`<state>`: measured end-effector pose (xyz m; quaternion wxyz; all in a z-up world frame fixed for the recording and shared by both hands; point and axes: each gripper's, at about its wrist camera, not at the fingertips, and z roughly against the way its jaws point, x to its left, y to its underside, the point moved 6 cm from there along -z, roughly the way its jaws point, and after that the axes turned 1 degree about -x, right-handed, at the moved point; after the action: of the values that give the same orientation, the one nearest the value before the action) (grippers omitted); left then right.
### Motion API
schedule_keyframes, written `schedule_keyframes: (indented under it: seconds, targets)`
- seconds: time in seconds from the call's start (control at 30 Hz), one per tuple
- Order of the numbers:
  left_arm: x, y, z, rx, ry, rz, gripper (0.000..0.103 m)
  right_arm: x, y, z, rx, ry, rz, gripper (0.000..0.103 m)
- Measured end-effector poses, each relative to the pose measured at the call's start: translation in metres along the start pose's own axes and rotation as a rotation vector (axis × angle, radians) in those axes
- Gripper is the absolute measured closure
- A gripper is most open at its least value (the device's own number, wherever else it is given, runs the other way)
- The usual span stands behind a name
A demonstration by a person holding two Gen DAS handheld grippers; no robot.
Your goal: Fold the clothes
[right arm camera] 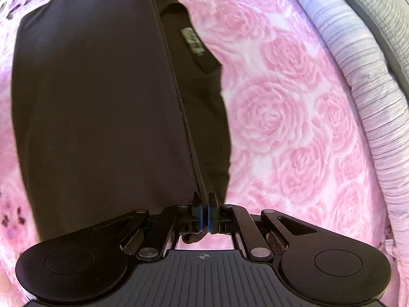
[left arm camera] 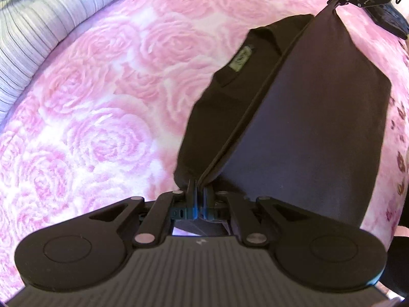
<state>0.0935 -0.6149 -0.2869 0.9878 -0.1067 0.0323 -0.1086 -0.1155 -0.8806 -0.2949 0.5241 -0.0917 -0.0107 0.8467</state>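
Note:
A dark brown garment (left arm camera: 306, 117) hangs stretched between my two grippers above a pink rose-patterned bed cover (left arm camera: 89, 128). Its hemmed edge runs taut from one gripper to the other, and a small greenish label (left arm camera: 241, 60) shows on the folded part. My left gripper (left arm camera: 198, 192) is shut on one end of the hem. My right gripper (right arm camera: 204, 202) is shut on the other end of the garment (right arm camera: 97, 107); it also shows in the left wrist view (left arm camera: 334, 1) at the top right. The label (right arm camera: 193, 42) shows in the right wrist view too.
The pink cover (right arm camera: 294, 128) fills the surface under the garment. A grey-and-white striped quilt or pillow (left arm camera: 33, 33) lies along the far edge of the bed, also in the right wrist view (right arm camera: 370, 97).

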Motion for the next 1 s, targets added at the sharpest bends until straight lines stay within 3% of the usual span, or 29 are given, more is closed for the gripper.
schedule_keyframes:
  seconds: [0.27,0.43,0.47,0.53,0.67,0.7,0.8,0.87,0.93,1.0]
  targets:
    - [0.028,-0.001,-0.042,0.034,-0.013,0.103,0.092,-0.033,-0.009,-0.05,-0.026,-0.021,-0.108,0.101]
    - [0.037,0.006,-0.047,-0.016,-0.002,0.202,0.09,-0.047,0.002,-0.06,-0.11,-0.051,-0.387,0.1]
    - [0.039,0.007,-0.046,-0.032,-0.002,0.225,0.083,-0.048,0.005,-0.062,-0.116,-0.056,-0.424,0.1]
    - [0.045,0.011,-0.036,-0.082,-0.009,0.286,0.068,-0.049,0.01,-0.063,-0.126,-0.048,-0.469,0.096]
    - [0.064,0.025,-0.007,-0.2,0.053,0.458,0.058,-0.064,0.018,-0.05,-0.198,0.02,-0.645,0.073]
    - [0.066,0.028,-0.001,-0.217,0.058,0.483,0.058,-0.07,0.022,-0.045,-0.229,0.023,-0.72,0.065]
    - [0.071,0.04,0.013,-0.276,0.081,0.566,0.058,-0.089,0.038,-0.028,-0.323,0.009,-0.955,0.06]
    - [0.078,0.048,0.018,-0.33,0.159,0.68,0.058,-0.095,0.048,-0.021,-0.358,-0.002,-1.077,0.058]
    - [0.083,0.053,0.019,-0.366,0.237,0.771,0.058,-0.091,0.05,-0.019,-0.362,-0.014,-1.115,0.058]
    - [0.081,0.052,0.021,-0.37,0.208,0.755,0.058,-0.084,0.05,-0.019,-0.359,-0.023,-1.128,0.057]
